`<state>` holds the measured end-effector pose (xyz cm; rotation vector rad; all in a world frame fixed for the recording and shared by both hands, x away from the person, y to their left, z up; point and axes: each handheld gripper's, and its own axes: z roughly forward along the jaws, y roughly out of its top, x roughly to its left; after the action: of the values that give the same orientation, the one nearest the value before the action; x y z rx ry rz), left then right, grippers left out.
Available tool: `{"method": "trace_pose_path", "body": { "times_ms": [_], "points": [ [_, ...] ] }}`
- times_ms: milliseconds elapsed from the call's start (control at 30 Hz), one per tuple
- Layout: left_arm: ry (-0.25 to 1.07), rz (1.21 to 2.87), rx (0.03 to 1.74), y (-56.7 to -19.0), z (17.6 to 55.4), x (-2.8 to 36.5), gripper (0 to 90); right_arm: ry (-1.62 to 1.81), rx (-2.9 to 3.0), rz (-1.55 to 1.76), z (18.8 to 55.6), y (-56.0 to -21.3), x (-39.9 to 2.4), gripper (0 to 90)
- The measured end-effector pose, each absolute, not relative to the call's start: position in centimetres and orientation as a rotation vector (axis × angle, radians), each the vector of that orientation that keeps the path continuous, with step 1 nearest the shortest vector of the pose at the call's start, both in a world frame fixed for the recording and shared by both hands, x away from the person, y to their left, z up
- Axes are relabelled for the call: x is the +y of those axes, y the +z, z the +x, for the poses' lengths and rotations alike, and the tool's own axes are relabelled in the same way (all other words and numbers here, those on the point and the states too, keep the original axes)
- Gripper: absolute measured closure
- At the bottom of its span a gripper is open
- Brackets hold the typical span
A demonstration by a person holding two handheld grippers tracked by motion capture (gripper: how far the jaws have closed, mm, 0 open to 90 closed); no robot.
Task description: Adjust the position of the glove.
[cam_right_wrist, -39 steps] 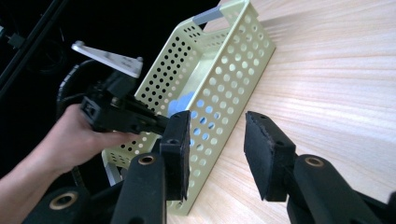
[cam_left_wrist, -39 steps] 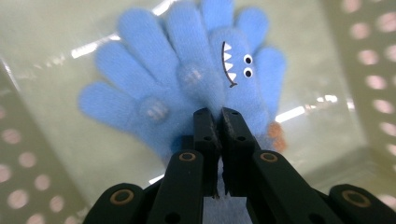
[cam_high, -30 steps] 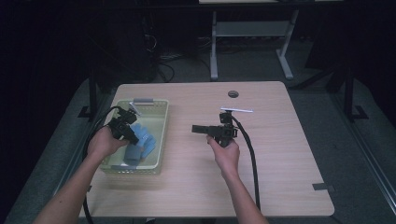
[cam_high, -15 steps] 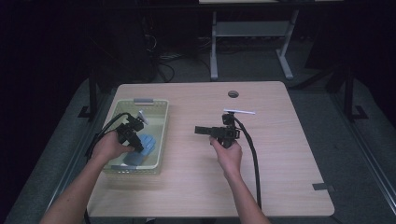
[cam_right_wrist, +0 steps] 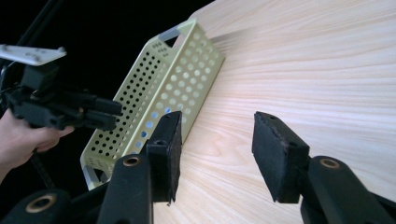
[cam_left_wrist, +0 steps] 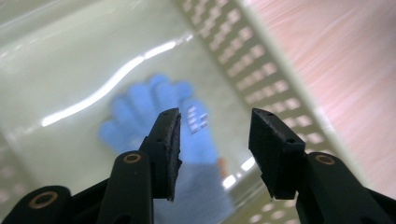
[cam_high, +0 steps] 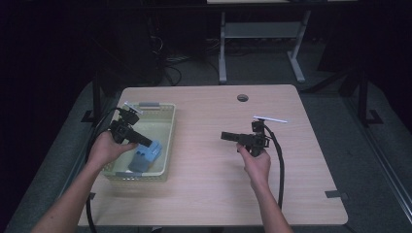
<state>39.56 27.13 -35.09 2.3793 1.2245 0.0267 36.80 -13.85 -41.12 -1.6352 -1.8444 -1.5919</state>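
Your left gripper point(cam_high: 141, 140) has just been opening over the basket point(cam_high: 167, 145); jaws apart, nothing between them, so the glove point(cam_left_wrist: 159, 112) now lies loose on the basket floor — drop looks done. Right gripper point(cam_high: 228, 136), right of the basket, also just opened, empty. The glove's cuff end is blurred and cut off behind your jaws.

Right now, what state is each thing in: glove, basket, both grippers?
Glove: lying loose in the basket, not held.
Basket: upright on the table, near its left edge.
Left gripper: over the basket, jaws just opened, nothing between them.
Right gripper: over bare table, aimed toward the basket, jaws just opened further, nothing between them.
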Motion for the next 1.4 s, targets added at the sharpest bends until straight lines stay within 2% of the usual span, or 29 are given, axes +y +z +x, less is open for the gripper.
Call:
{"method": "trace_pose_path", "body": {
  "times_ms": [300,600,1400],
  "points": [
    [-0.043,2.254,1.144,-34.4,38.9,24.9,46.4,-1.612,-1.843,-1.681,36.0,-41.0,-16.9,46.9],
    [-0.091,2.200,1.060,-33.9,38.3,22.1,42.3,-1.644,-1.808,-1.714,35.2,-41.0,-19.6,43.6],
    [-0.170,2.140,0.967,-35.7,37.6,16.6,32.9,-1.612,-1.814,-1.826,32.9,-42.2,-25.1,37.7]
  ]
}}
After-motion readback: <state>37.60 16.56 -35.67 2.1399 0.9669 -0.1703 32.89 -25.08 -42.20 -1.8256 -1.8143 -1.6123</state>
